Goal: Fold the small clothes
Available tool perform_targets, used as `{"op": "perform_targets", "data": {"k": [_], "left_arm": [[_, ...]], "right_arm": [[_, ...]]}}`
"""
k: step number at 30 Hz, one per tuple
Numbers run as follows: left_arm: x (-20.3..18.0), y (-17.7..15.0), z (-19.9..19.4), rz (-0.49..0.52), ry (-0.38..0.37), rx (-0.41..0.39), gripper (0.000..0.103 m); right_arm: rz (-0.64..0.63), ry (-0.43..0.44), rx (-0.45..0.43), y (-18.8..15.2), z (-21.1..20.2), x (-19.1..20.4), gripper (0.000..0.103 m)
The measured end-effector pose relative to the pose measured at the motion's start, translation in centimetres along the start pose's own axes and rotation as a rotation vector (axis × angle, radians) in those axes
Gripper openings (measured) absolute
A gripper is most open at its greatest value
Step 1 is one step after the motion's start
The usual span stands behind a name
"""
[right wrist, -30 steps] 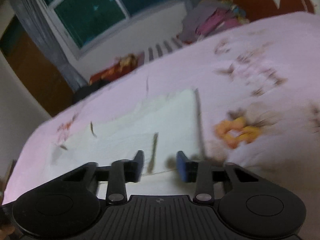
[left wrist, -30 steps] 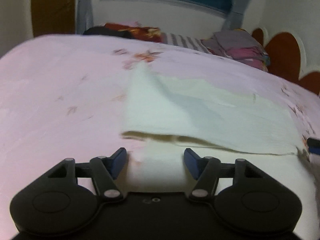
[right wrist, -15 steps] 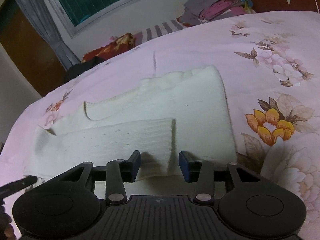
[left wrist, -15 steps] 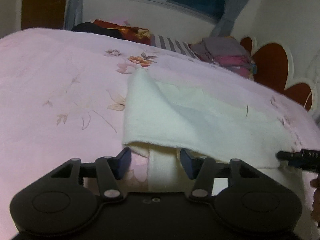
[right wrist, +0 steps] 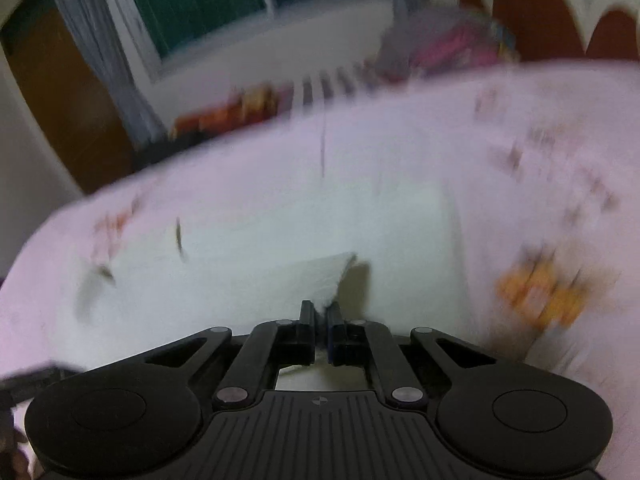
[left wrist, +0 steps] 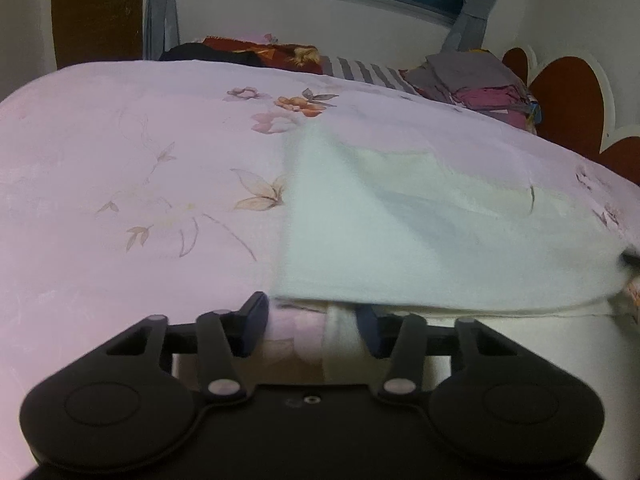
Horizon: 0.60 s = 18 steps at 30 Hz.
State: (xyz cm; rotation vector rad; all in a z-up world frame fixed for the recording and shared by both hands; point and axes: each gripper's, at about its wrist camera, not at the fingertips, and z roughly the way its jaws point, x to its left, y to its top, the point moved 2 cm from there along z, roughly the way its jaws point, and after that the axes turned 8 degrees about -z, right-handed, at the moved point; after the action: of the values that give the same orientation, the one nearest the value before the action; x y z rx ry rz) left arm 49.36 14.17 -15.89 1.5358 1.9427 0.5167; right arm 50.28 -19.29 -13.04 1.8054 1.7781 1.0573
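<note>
Clamped down on the cloth corner since half a second back, right side went from gaping to pinched.

Right gripper (right wrist: 320, 320) squeezed tight on a corner of the white garment (right wrist: 280, 248), peaked up off the layer below, whole view smeared with blur. Left gripper (left wrist: 310, 322) partway apart and narrowing, straddling a near edge of the same white garment (left wrist: 400, 232), pads not pressing it. Spread out half folded on the pink floral bedsheet (left wrist: 120, 200), folded clothes pile (left wrist: 476, 80) way off by the headboard.

Left claw (left wrist: 310, 326) is closing, jaws apart; right claw (right wrist: 320, 322) is clamped tight.
</note>
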Motion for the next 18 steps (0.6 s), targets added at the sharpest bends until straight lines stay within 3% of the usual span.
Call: {"op": "perform_targets", "data": {"k": [2, 3, 7, 12, 18], "left_arm": [[0.3, 0.1, -0.1, -0.011, -0.008, 0.007, 0.045], [0.3, 0.1, -0.1, -0.011, -0.008, 0.009, 0.045], [0.0, 0.0, -0.1, 0.004, 0.006, 0.005, 0.045], [-0.3, 0.1, -0.9, 0.013, -0.003, -0.004, 0.042], [-2.2, -0.9, -1.6, 0.04, -0.012, -0.024, 0.046]], "right_arm": [[0.012, -0.034, -0.102, 1.5, -2.3, -1.1, 0.004], [0.014, -0.038, -0.105, 1.9, -2.6, -1.6, 0.004], [0.0, -0.026, -0.018, 0.9, -1.2, -2.6, 0.004], [0.013, -0.001, -0.017, -0.1, -1.6, -2.4, 0.004], [-0.01, 0.026, -0.036, 1.1, -2.0, -0.9, 0.004]]}}
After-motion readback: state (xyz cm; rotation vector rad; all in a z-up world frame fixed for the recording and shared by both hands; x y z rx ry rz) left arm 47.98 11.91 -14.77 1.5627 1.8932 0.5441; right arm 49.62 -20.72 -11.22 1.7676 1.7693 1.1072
